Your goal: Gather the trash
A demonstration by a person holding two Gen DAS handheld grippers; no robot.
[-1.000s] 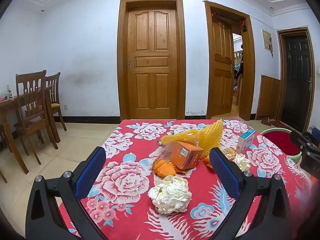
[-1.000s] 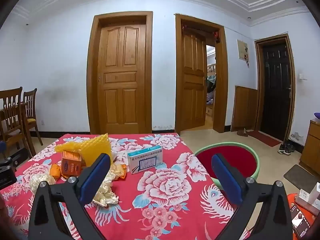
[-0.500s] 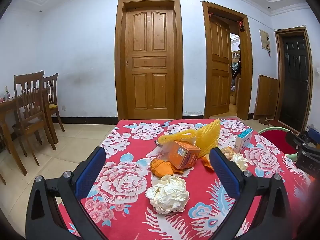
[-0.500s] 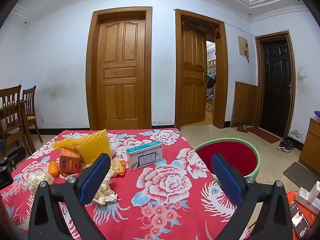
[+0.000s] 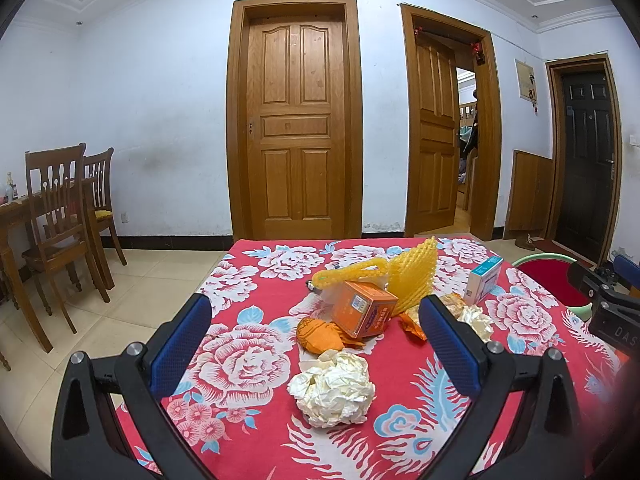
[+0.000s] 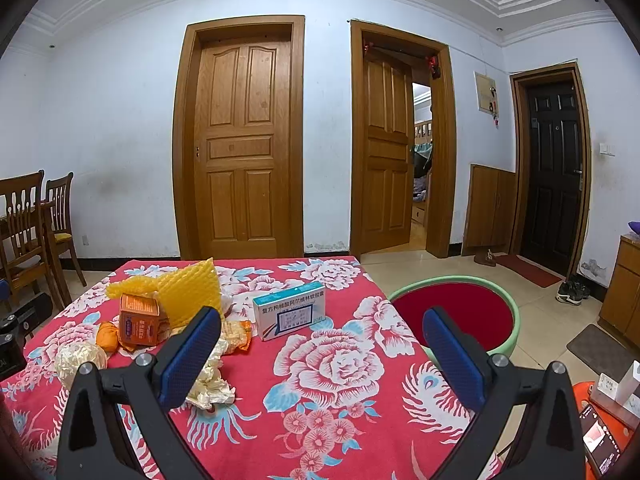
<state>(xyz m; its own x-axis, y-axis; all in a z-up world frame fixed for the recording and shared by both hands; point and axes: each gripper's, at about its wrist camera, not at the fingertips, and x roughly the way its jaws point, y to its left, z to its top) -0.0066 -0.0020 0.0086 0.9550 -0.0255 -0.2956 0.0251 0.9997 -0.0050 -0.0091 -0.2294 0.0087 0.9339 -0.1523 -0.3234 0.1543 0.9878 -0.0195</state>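
Trash lies on a red floral tablecloth (image 5: 248,364): a crumpled white paper ball (image 5: 331,389), an orange box (image 5: 365,308), yellow foam netting (image 5: 412,276), an orange wrapper (image 5: 318,334) and a white-blue medicine box (image 6: 291,310). My left gripper (image 5: 316,340) is open and empty, hovering just short of the paper ball. My right gripper (image 6: 320,356) is open and empty above the cloth, near the medicine box; a second crumpled paper (image 6: 210,384) lies by its left finger. A green basin with red inside (image 6: 460,316) stands right of the table.
Wooden chairs (image 5: 60,232) and a table stand at the left. Wooden doors (image 5: 296,128) are in the far wall. Shoes (image 6: 572,292), a mat and a cabinet (image 6: 622,296) are at the right. An orange stool with a phone (image 6: 600,436) is at bottom right.
Both grippers have shifted slightly; the table contents sit a little lower and left in view. Both stay open and empty. Nothing on the table has moved.
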